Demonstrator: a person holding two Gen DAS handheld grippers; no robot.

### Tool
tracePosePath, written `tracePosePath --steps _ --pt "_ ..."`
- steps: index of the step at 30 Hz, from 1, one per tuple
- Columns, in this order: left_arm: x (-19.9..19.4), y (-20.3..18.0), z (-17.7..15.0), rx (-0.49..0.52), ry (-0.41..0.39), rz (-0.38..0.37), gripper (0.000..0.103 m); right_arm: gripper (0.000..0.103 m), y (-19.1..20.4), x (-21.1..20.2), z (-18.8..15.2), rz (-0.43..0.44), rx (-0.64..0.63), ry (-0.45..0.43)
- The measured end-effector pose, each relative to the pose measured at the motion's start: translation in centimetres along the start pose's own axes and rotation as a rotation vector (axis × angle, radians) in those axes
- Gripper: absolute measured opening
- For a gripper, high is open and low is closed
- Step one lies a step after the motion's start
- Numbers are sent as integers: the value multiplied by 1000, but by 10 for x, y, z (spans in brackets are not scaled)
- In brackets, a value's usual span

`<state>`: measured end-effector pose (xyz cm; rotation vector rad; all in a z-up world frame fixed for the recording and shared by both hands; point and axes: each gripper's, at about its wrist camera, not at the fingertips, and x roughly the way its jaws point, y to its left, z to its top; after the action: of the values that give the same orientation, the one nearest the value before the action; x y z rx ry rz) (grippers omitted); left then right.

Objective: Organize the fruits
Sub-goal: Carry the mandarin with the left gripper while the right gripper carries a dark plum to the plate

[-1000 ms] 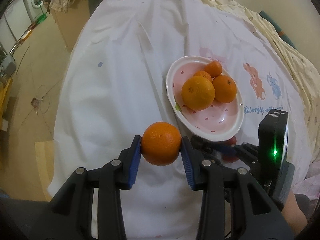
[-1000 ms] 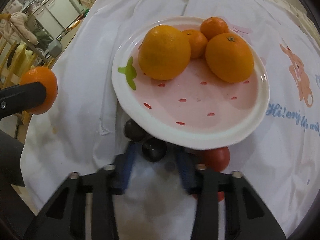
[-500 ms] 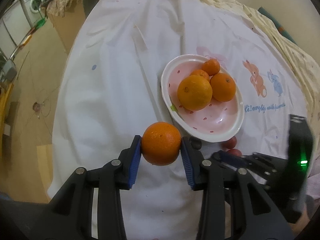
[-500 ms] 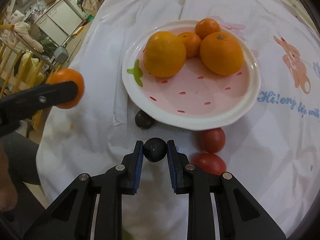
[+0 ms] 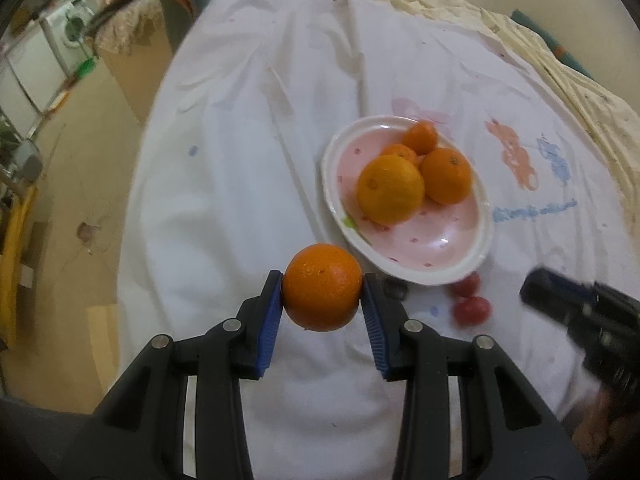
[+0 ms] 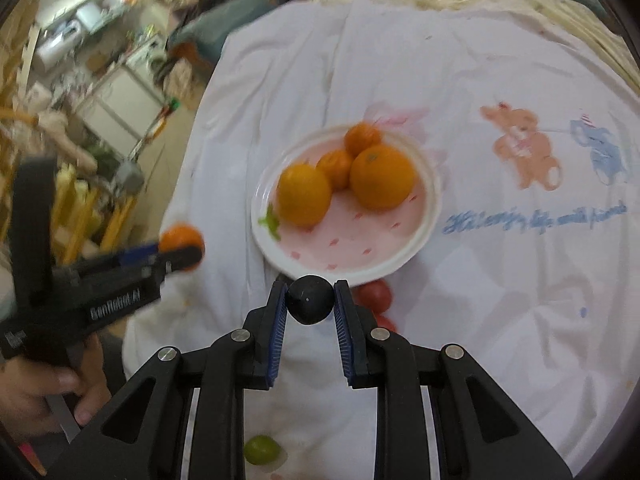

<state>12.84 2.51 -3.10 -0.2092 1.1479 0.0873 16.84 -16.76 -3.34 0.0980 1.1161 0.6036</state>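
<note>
Right gripper (image 6: 310, 300) lifted dark fruit (image 6: 310, 299) clear of plate (image 6: 416, 256) rim; left gripper (image 5: 322, 294) clamps orange (image 5: 322, 287).

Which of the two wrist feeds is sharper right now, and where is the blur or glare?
Left wrist: sharp on the round orange and pink oval plate, small glare spot in the plate; only the right hand-held gripper smears. Right wrist: plate, background and left hand-held gripper motion-blurred.
</note>
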Motion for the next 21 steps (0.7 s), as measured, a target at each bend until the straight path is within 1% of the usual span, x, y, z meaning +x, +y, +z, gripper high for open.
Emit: tracePosePath --steps 3,5,7,9,12,15,19,21 --pt "-10 -3 11 -8 16 -23 35 25 -7 -15 14 6 40 -51" --pt "-18 -4 21 -7 -2 -29 35 25 -16 -24 26 -2 55 -77" --pt "-25 -6 35 10 -33 -17 35 25 -26 -32 38 4 87 -106" --pt "-27 -7 47 23 -53 -5 35 25 -40 -31 48 5 130 -120" --pt "-21 -7 65 33 -60 1 35 25 -53 -26 61 12 179 -114" --pt "-11 -7 78 35 -56 3 35 25 -56 -19 71 -2 169 -109" --pt "10 -11 88 41 -33 0 35 25 -64 3 80 -15 166 -64" --pt "22 -13 93 45 -18 -2 35 25 -68 18 81 -17 168 -27"
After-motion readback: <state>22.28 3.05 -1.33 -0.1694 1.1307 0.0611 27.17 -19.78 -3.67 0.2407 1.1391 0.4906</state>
